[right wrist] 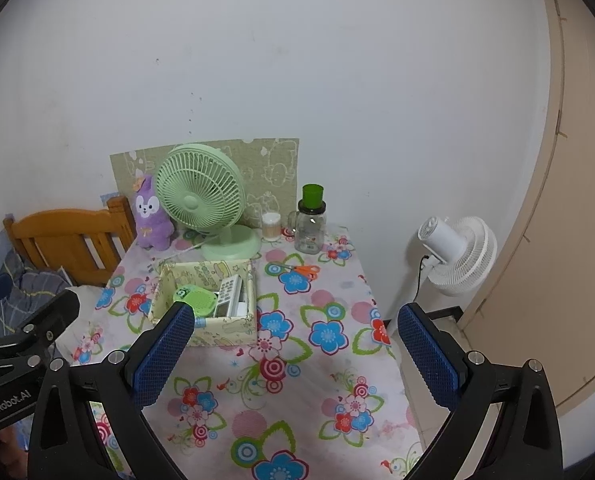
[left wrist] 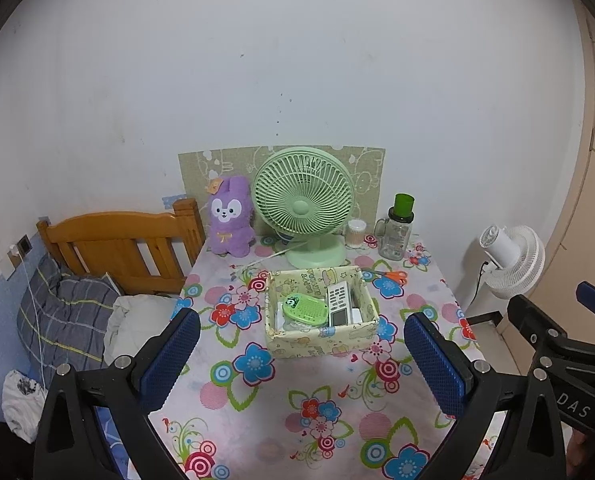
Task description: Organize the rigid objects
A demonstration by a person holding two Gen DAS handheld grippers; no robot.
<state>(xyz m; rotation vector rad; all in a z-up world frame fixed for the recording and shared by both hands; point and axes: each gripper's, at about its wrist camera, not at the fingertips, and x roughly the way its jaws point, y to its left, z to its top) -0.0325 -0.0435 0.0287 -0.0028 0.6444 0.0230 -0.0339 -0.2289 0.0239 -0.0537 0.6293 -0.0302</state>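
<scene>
Tablecloth (left wrist: 257, 420) in front of the box (left wrist: 321, 340) lies bare. Behind the box, the green fan (left wrist: 303, 200), jar (left wrist: 395, 236) and scissors (left wrist: 389, 276) crowd the rear.

Floral table (left wrist: 257, 432): box (left wrist: 317, 340), green fan (left wrist: 305, 208), plush (left wrist: 231, 216), jar (left wrist: 397, 228), scissors (left wrist: 389, 276)

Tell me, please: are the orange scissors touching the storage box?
Apart. The right wrist view shows bare flowered cloth between the orange scissors and the storage box.
</scene>
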